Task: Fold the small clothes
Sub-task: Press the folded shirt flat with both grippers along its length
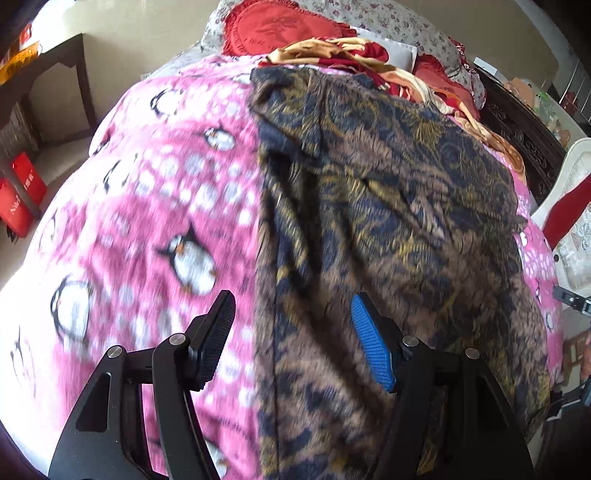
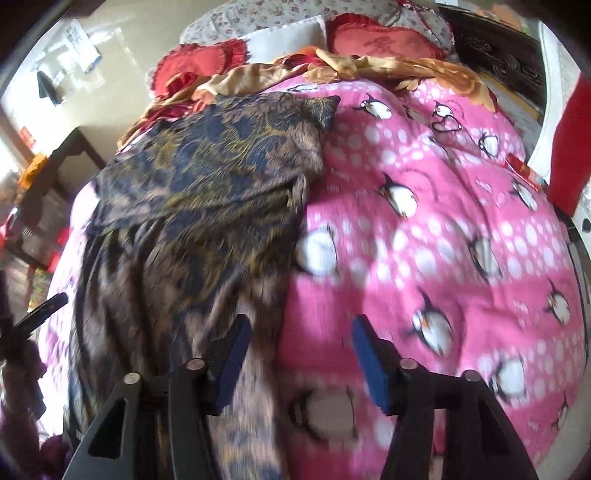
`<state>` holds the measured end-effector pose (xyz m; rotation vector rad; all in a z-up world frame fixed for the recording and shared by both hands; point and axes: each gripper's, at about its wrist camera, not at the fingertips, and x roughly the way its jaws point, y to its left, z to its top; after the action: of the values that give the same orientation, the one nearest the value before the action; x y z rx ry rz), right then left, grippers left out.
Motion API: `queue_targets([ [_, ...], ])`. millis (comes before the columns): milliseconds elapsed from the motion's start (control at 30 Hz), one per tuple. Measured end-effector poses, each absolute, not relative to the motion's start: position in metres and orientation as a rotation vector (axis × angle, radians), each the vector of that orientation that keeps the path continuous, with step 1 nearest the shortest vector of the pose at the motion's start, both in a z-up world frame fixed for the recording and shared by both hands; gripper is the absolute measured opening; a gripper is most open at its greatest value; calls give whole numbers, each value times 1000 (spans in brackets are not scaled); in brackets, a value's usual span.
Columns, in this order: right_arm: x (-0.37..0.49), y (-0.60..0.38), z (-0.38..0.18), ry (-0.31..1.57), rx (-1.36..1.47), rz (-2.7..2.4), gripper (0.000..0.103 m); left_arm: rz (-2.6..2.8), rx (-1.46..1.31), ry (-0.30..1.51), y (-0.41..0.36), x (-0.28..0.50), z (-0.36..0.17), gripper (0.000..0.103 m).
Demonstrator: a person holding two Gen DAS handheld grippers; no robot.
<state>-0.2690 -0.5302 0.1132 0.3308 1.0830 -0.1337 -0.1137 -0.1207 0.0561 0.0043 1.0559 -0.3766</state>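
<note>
We hold our left gripper (image 1: pixel 291 325) and right gripper (image 2: pixel 301 349) above the pink penguin blanket (image 1: pixel 147 206), both with jaws well apart and gripping nothing. The brown-and-blue patterned garment (image 1: pixel 369 206) lies spread on that blanket. Beyond the blanket sit 2 red cushions (image 2: pixel 380 38).

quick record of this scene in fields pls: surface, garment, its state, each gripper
surface: pink penguin blanket on a bed
garment: brown and navy patterned cloth
garment state: lying on the blanket, partly folded, one layer over another at the far end
left hand-held gripper: open, holding nothing, over the garment's left edge
right hand-held gripper: open, holding nothing, over the garment's right edge
beyond: red cushions
</note>
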Motion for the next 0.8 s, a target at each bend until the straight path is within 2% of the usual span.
queue_targets([
  [33,-277,-530,115,1085,335,-121,63,-383,4,1065,-117,-120,55,66],
  [367,-373,-491,90,1125,382,0,64,-430,-26,1151,-84,-186,53,66],
  [567,-394,-476,65,1137,430,17,64,-435,-8,1236,-79,-214,34,66],
  [800,-398,-479,65,1097,480,7,64,-455,59,1263,-90,-235,30,66],
])
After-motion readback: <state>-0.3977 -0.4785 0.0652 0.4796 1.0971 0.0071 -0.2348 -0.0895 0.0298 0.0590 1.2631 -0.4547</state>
